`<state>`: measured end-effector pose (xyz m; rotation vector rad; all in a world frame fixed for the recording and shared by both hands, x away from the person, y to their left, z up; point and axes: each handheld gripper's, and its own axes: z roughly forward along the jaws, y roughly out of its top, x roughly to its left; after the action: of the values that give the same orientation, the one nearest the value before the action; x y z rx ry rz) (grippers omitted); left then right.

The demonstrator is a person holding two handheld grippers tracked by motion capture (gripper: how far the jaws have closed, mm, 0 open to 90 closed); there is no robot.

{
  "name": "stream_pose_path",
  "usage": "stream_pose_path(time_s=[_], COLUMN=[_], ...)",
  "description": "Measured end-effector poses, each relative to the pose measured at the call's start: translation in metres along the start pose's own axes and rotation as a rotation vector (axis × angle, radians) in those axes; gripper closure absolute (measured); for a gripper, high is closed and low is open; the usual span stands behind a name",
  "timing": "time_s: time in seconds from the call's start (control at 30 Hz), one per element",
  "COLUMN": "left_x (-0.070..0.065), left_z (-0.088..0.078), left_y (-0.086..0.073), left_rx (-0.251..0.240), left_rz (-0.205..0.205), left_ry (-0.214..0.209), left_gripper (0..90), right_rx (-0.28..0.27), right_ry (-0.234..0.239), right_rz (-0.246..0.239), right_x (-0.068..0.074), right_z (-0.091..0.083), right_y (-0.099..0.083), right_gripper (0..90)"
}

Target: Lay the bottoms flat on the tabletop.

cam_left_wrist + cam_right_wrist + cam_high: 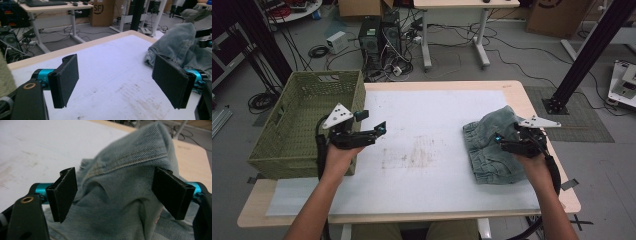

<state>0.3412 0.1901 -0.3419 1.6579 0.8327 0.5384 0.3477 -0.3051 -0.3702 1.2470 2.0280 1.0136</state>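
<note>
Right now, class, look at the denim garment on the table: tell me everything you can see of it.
The denim garment is faded light-blue jean cloth with tan stitched seams, and it looks like shorts. It lies crumpled on the right side of the white table top, one fold bunched up into a peak. The right tool hangs over it with its jaws wide apart on either side of that peak, not closed on the cloth. Nothing else touches it.

Both grippers black w/ teal barrels, flat black pads, grey 3-cornered top plates, black cables: left gripper [371, 131], right gripper [504, 141]. Forearms bare, no sleeves.
</note>
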Motion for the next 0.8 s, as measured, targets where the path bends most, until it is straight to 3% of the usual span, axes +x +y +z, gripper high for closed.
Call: stream_pose_path(time_s=[0.1,0.37,0.7,0.8], left_x=[-0.005,-0.011,-0.016,-0.017], left_z=[0.008,0.023,0.037,0.04], left_y=[-0.004,-0.023,-0.039,-0.043], left_rx=[0.004,0.024,0.061,0.069], left_rz=[0.025,0.015,0.009,0.009], left_ry=[-0.01,-0.032,-0.052,-0.054], left_gripper=[21.9,21.9,24.8,25.0], right_rx=[0.033,0.131,0.195,0.209], right_ry=[0.003,-0.003,0.062,0.089], right_rz=[0.006,0.003,-0.02,-0.051], right_x=[-0.001,0.0,0.004,0.009], right_z=[0.011,0.048,0.068,0.071], right_y=[-0.003,-0.009,-0.02,-0.018], right_gripper=[20.7,23.2,64.1,76.6])
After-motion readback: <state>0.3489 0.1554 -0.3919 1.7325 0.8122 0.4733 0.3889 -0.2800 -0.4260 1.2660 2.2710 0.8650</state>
